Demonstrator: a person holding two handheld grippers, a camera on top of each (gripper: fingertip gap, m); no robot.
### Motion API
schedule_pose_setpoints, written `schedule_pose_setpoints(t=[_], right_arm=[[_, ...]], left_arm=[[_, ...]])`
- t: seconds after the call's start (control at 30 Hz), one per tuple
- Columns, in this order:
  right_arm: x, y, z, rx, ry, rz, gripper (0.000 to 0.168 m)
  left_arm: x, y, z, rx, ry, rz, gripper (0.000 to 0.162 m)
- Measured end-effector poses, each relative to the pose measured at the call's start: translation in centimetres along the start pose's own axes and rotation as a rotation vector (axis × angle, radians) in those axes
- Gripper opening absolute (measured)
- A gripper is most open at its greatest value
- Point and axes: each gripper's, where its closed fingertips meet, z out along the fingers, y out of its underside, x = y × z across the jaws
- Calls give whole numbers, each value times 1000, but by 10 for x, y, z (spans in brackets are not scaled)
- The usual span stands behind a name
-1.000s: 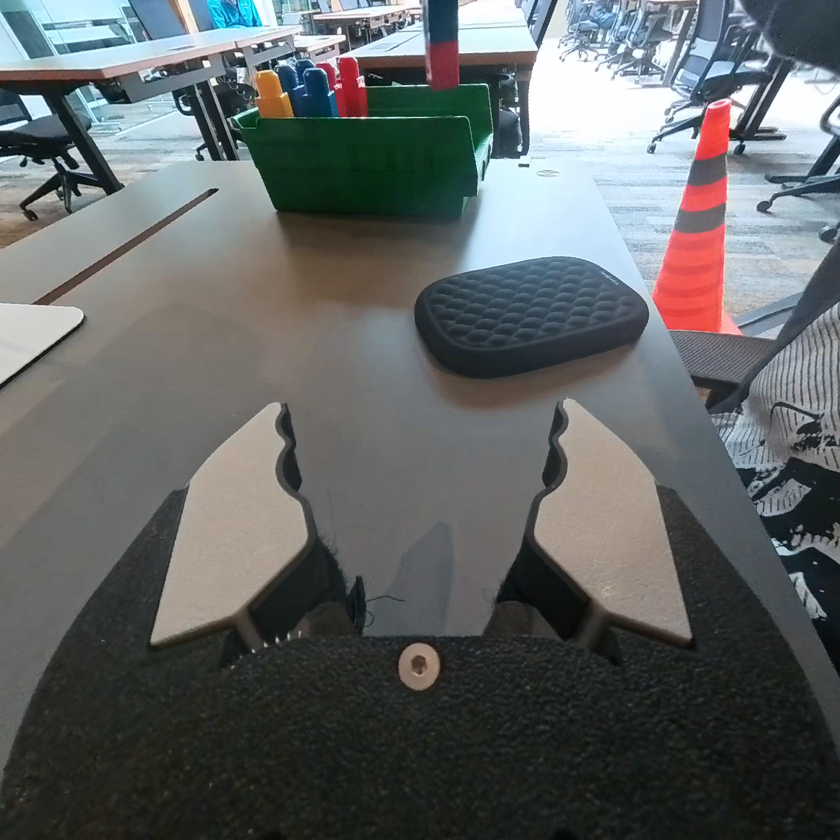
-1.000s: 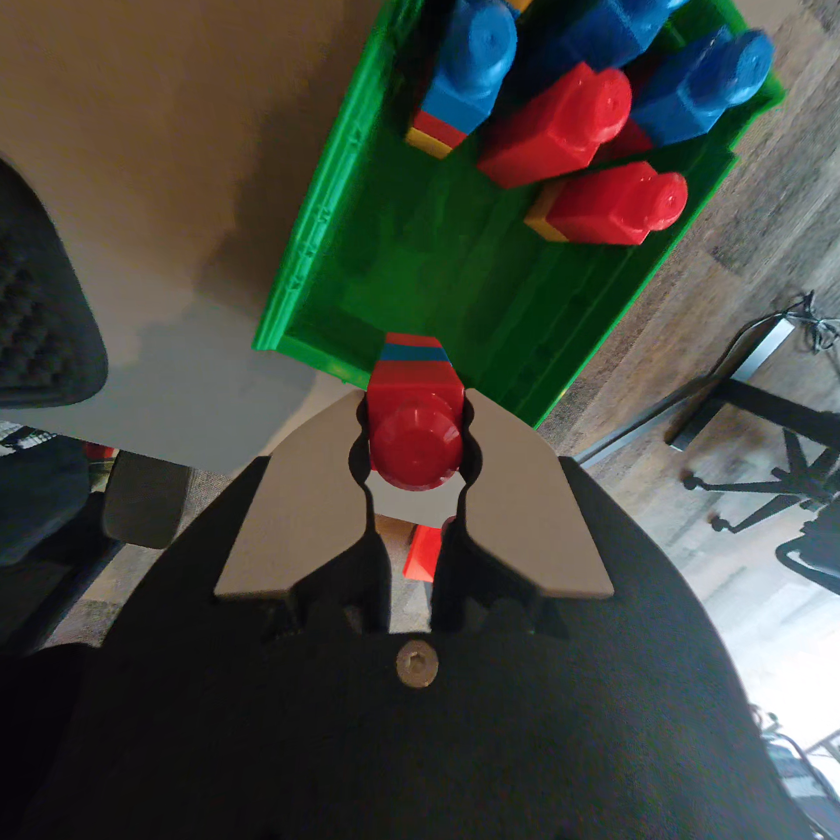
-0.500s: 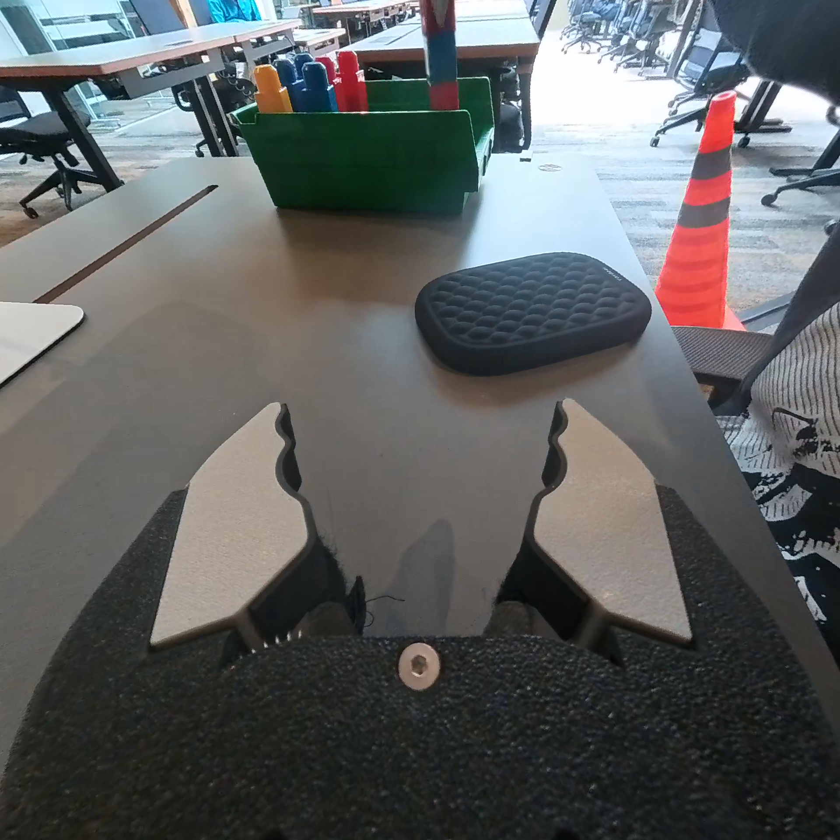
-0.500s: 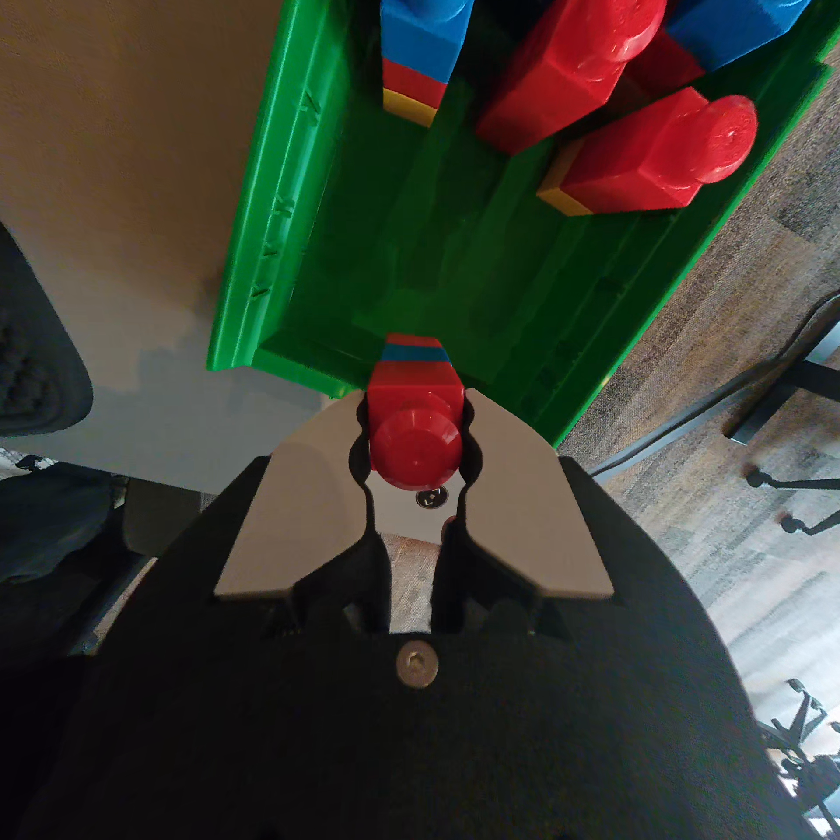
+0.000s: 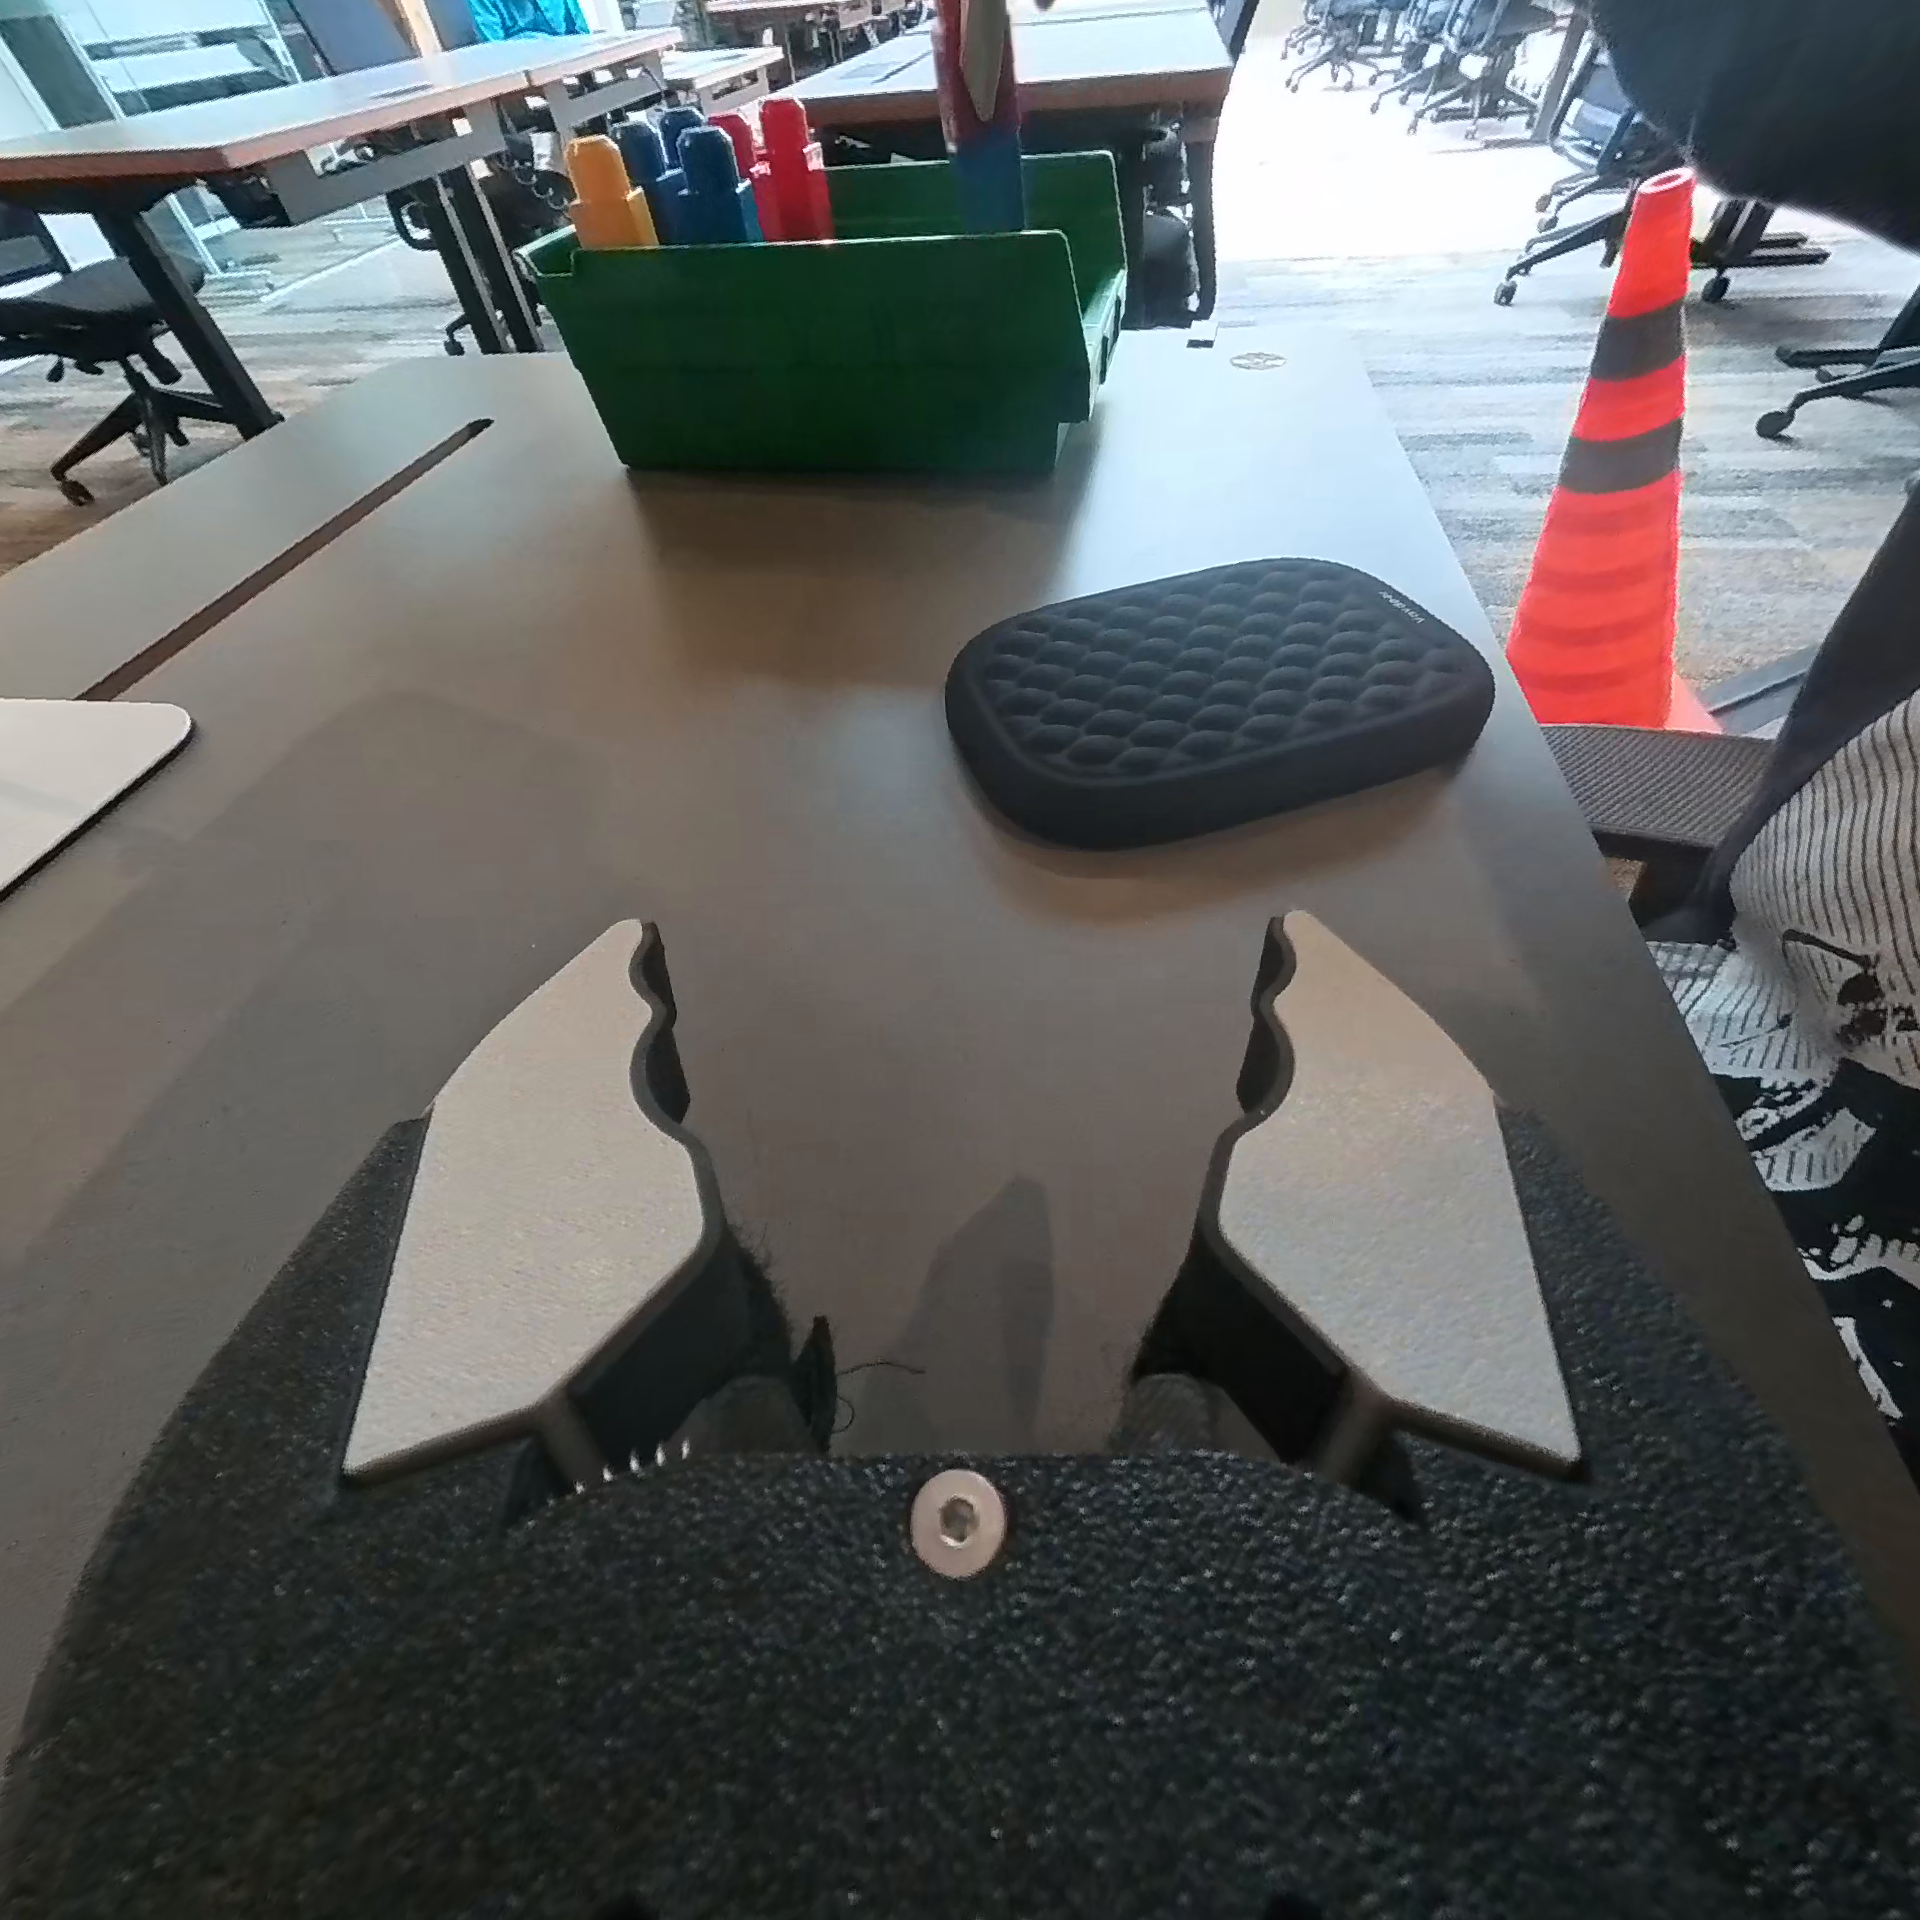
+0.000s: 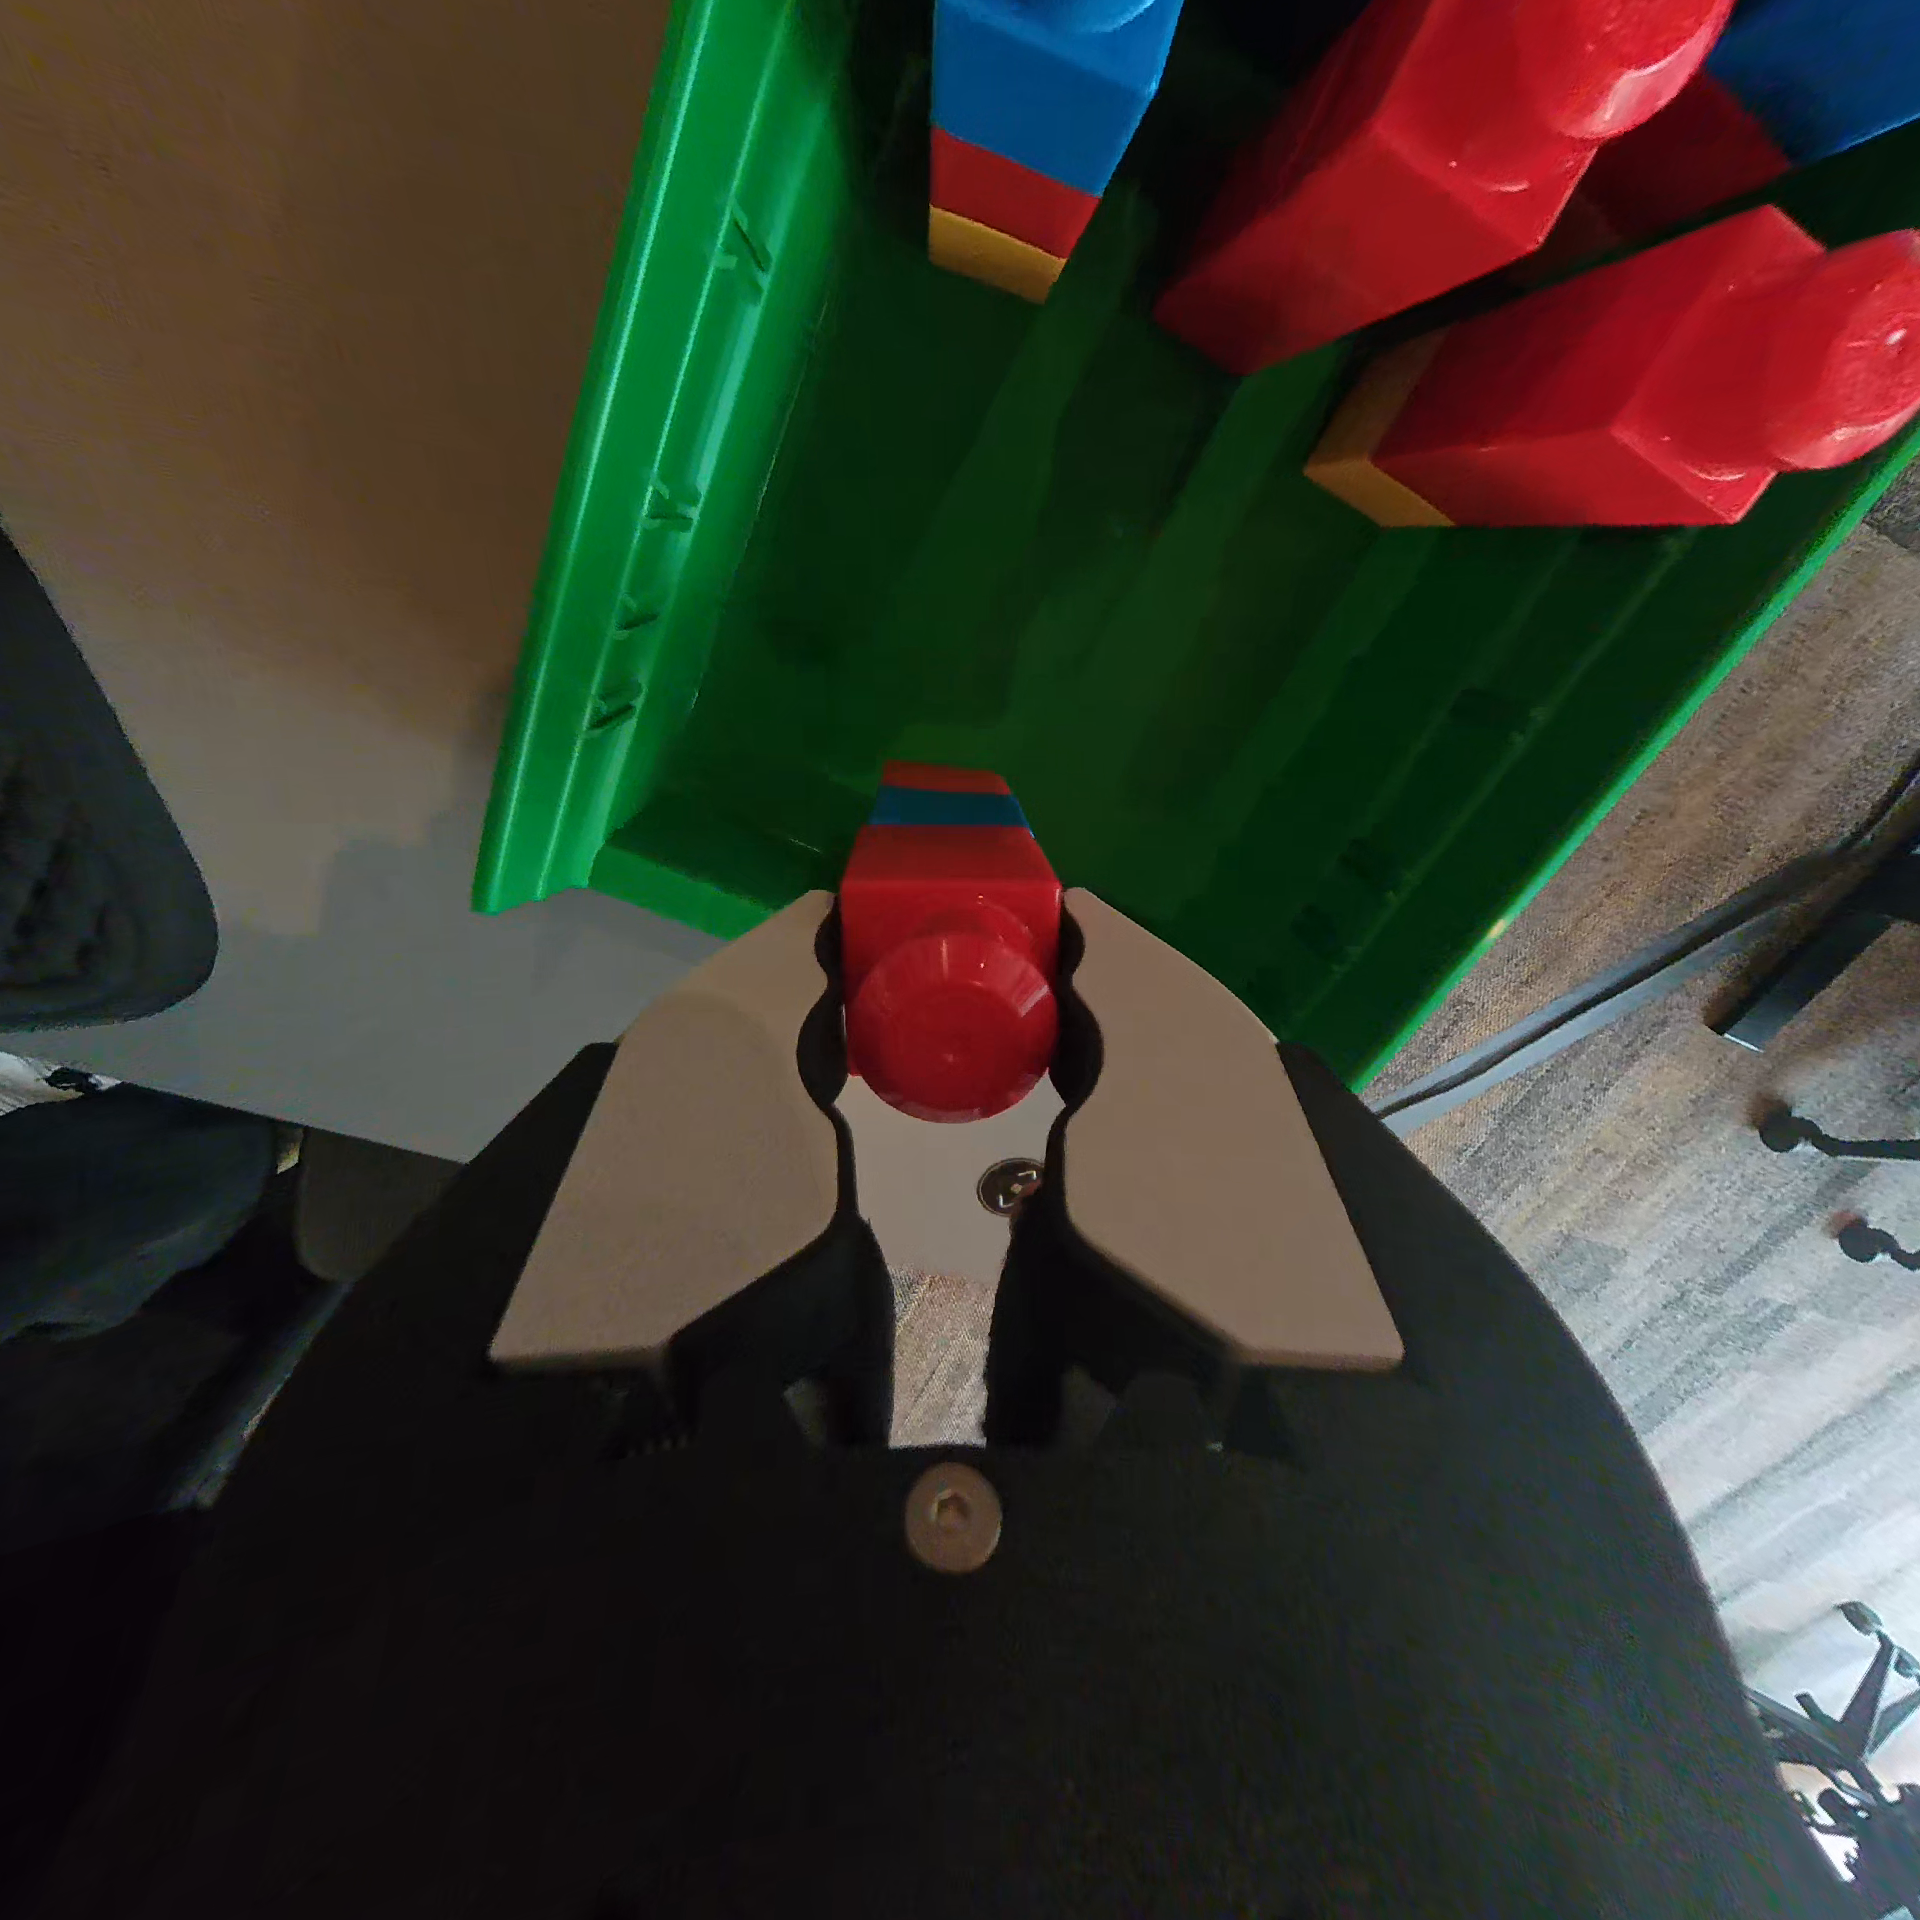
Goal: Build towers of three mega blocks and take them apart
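I see soft daylight flooding in from the bright far side of the office, leaving a pale sheen on the dark matte tabletop (image 5: 831,727). Both wide-angle views bow at the edges. My right view's lower half is deep shadow; the glossy red plastic blocks (image 6: 1621,395) carry small highlights.

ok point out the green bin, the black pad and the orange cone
green bin (image 5: 831,353), left wrist view, front wall
black pad (image 5: 1216,696), left wrist view, top middle
orange cone (image 5: 1616,520), left wrist view, lower body
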Motion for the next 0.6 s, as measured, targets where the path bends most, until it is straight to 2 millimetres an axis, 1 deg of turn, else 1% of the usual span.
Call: schedule_pose_setpoints(t=[0.13,0.6], right_arm=[[-2,-5,5,6,-4,-3,36],[-5,-35,16,38,4,9,36]], left_arm=[[1,1,1,-4,0,5,105],[2,1,1,-10,-2,20,106]])
